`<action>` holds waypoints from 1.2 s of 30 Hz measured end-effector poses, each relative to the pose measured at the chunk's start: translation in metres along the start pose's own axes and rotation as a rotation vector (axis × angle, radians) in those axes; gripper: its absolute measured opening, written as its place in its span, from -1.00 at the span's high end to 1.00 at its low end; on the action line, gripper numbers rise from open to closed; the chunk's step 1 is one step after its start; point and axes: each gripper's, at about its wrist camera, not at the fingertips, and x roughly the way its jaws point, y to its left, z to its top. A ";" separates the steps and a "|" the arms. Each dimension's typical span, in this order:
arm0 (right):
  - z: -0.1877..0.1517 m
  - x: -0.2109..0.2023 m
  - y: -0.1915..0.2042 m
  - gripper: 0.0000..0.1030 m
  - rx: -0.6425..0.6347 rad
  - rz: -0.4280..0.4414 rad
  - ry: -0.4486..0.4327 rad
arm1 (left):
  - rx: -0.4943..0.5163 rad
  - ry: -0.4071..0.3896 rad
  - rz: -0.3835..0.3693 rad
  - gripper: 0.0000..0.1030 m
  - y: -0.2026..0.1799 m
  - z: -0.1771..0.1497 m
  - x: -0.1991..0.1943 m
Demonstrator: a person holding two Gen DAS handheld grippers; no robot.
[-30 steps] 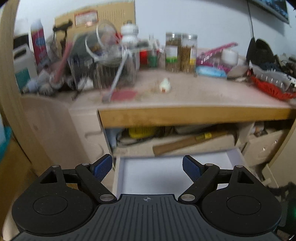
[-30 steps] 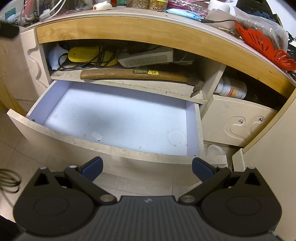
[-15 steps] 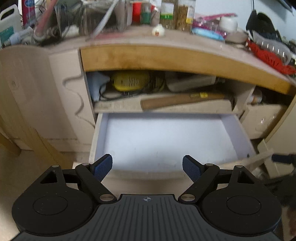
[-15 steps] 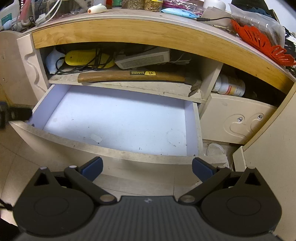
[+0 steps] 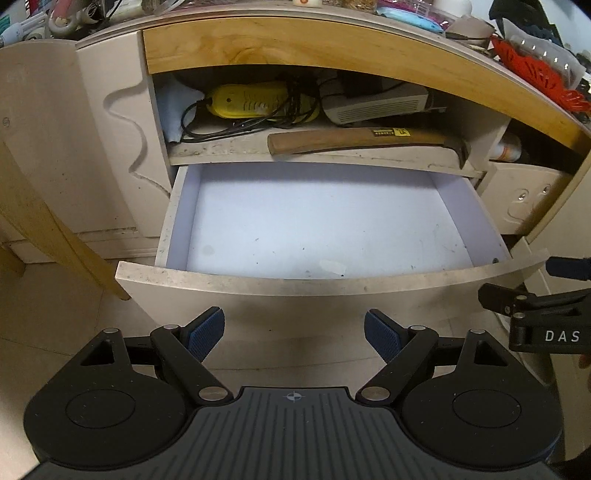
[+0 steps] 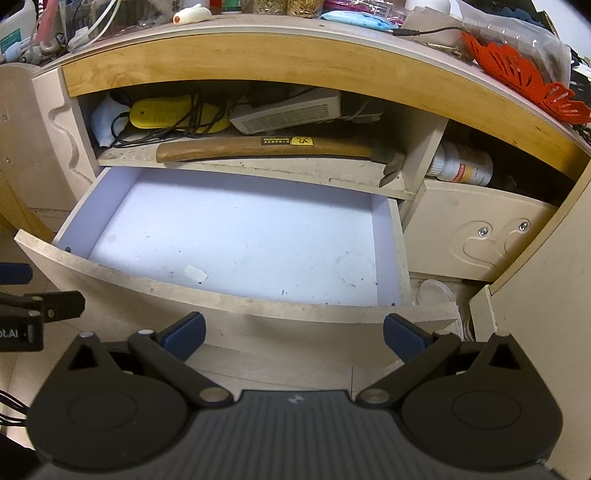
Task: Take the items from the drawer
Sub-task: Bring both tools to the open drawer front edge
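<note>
Location: a home work corner at a cluttered wooden desk [image 6: 258, 62]. Indicators: a hammer [image 6: 266, 147] and a yellow device [image 5: 255, 101] wrapped in black cord on the open shelf; food jars [image 6: 288, 5], an orange basket [image 6: 524, 88] and loose cables on the desktop; tiled floor [image 5: 55, 325].

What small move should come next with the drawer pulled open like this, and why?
Probably stop reaching and check: the open drawer holds only a small pale scrap, and both the left gripper and the right gripper are open and hold nothing.
</note>
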 end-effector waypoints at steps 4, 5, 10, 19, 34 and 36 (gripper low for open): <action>0.000 0.002 0.000 -0.99 0.002 0.001 0.005 | 0.005 0.002 0.009 -0.63 0.001 -0.001 0.002; 0.000 0.003 0.000 -1.00 0.002 0.001 0.007 | 0.011 0.002 0.012 -0.63 0.001 -0.002 0.004; -0.001 0.010 0.003 -0.99 -0.002 -0.002 0.023 | 0.038 0.001 0.025 -0.63 0.000 -0.007 0.011; -0.005 0.032 0.005 -0.99 -0.027 -0.006 0.051 | 0.075 0.013 0.038 -0.63 -0.009 -0.001 0.042; -0.004 0.075 0.000 -1.00 0.052 -0.024 0.133 | -0.048 0.079 0.059 -0.63 0.005 0.005 0.071; -0.002 0.076 -0.002 -1.00 0.072 -0.026 0.132 | -0.073 0.086 0.053 -0.63 0.008 0.007 0.073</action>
